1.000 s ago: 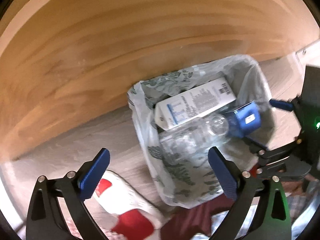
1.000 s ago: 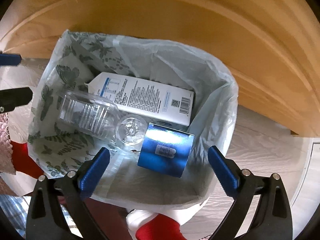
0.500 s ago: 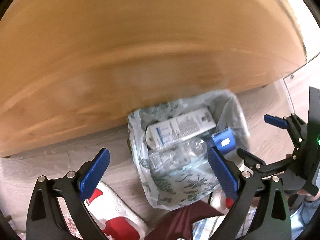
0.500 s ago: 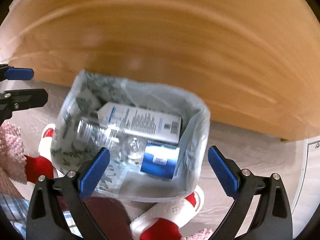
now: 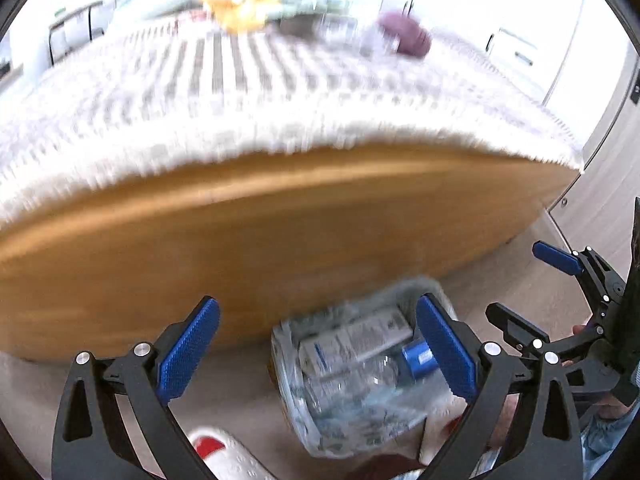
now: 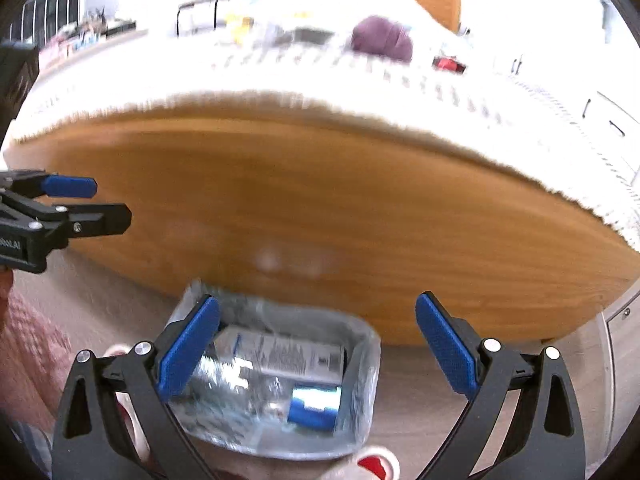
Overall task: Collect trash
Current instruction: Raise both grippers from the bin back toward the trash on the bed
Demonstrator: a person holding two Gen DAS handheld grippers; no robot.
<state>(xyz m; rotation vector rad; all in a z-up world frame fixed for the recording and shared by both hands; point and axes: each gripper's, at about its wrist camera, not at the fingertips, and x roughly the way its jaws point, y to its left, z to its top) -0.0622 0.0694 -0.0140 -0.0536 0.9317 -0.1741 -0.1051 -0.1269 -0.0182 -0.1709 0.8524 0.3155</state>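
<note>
A small bin lined with a leaf-printed plastic bag (image 5: 436, 292) (image 6: 370, 356) stands on the floor against the bed's wooden side. Inside lie a white carton (image 5: 356, 340) (image 6: 280, 356), a clear plastic bottle (image 5: 352, 384) (image 6: 224, 384) and a blue box (image 5: 418, 362) (image 6: 314, 408). My left gripper (image 5: 318, 354) hangs open and empty above the bin. My right gripper (image 6: 318, 354) is also open and empty, and it shows at the right edge of the left wrist view (image 5: 532, 292). On the bed lie a purple object (image 6: 382, 38) and a red item (image 6: 450, 64).
The wooden bed side (image 5: 260, 232) (image 6: 320, 200) fills the middle, topped by a white fringed blanket (image 5: 240, 92) (image 6: 480, 96). Yellow and pale items (image 5: 236, 8) lie at the bed's far end. Red-and-white slippers (image 5: 224, 456) (image 6: 372, 464) stand on the floor by the bin.
Both grippers have risen and tilted up from the bin; the bed top has come into view and the bin has shrunk toward the bottom. Both stay open.
</note>
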